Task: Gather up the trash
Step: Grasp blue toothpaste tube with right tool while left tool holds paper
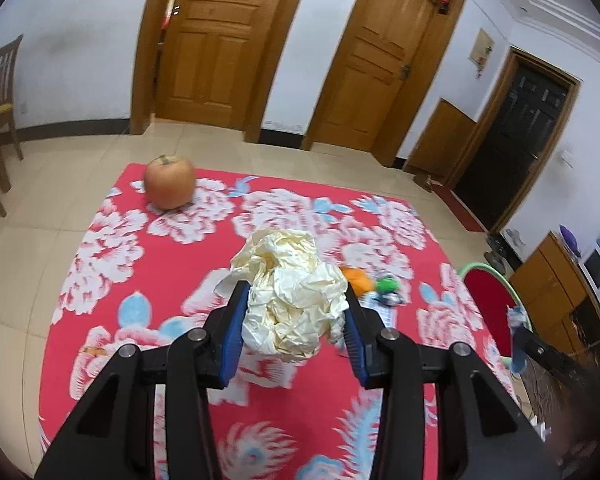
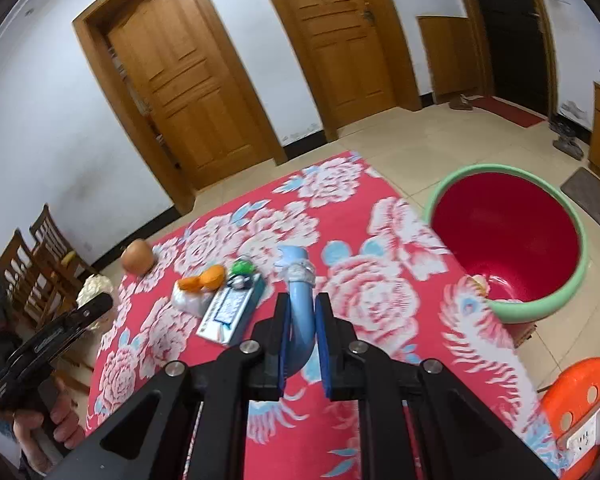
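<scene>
Crumpled cream paper ball [image 1: 292,296] clamped between the blue pads [image 1: 231,332] of the left gripper [image 1: 296,320], lifted clear above the red floral tablecloth [image 1: 140,264]; roughly round, slightly taller than wide, bulging up past the fingertips. Same ball [image 2: 94,286] and left gripper [image 2: 80,316] visible at the left edge of the right wrist view, with a hand [image 2: 56,420] on the handle below.

Right gripper [image 2: 300,320] closed narrow on a flattened light-blue tube [image 2: 298,304], long axis running straight ahead along the fingers, silvery crimped band partway up, notched far end [image 2: 294,256] pointing away toward the doors [image 2: 188,80].

On the cloth to the left of the tube: white-and-teal box [image 2: 230,312] lying flat, orange peel [image 2: 204,278] on a white wad, small green-and-silver wrapper [image 2: 242,272], apple [image 2: 138,260] near the far corner.

Red basin [image 2: 508,240] with a pale green rim on the floor just beside the table's right edge, a small scrap [image 2: 478,280] at its near rim. Orange stool [image 2: 576,396] at lower right.
</scene>
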Demonstrator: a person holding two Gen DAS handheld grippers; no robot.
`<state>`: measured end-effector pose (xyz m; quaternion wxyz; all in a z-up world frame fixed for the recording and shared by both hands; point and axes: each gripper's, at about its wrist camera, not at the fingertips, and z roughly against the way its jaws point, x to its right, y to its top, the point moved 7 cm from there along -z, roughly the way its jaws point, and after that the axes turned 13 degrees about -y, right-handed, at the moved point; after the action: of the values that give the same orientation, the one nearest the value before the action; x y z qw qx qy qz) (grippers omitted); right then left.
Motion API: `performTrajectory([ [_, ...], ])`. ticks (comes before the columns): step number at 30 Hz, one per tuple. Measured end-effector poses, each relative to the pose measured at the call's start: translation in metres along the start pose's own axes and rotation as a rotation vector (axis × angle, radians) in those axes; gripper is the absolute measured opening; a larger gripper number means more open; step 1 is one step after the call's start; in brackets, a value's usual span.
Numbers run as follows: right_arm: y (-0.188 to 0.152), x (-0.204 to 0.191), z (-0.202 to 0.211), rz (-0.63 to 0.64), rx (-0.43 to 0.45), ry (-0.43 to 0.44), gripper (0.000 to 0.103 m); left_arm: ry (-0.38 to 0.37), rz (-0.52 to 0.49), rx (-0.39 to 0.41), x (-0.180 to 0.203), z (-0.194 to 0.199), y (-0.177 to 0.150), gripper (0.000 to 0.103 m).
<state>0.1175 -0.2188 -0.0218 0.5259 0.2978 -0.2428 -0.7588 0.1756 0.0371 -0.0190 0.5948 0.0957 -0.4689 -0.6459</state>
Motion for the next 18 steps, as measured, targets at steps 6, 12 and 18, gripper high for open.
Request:
performTrajectory([
  [6, 0.008, 0.037, 0.007, -0.074, 0.023, -0.02, 0.014, -0.039, -0.043, -0.026, 0.04, -0.009, -0.004, 0.044],
  [12, 0.015, 0.074, 0.01, -0.137, 0.043, -0.043, 0.014, -0.063, -0.079, -0.075, 0.074, -0.029, -0.012, 0.044],
  [18, 0.026, 0.112, 0.013, -0.198, 0.078, -0.077, 0.014, -0.086, -0.138, -0.132, 0.113, -0.056, -0.02, 0.044],
])
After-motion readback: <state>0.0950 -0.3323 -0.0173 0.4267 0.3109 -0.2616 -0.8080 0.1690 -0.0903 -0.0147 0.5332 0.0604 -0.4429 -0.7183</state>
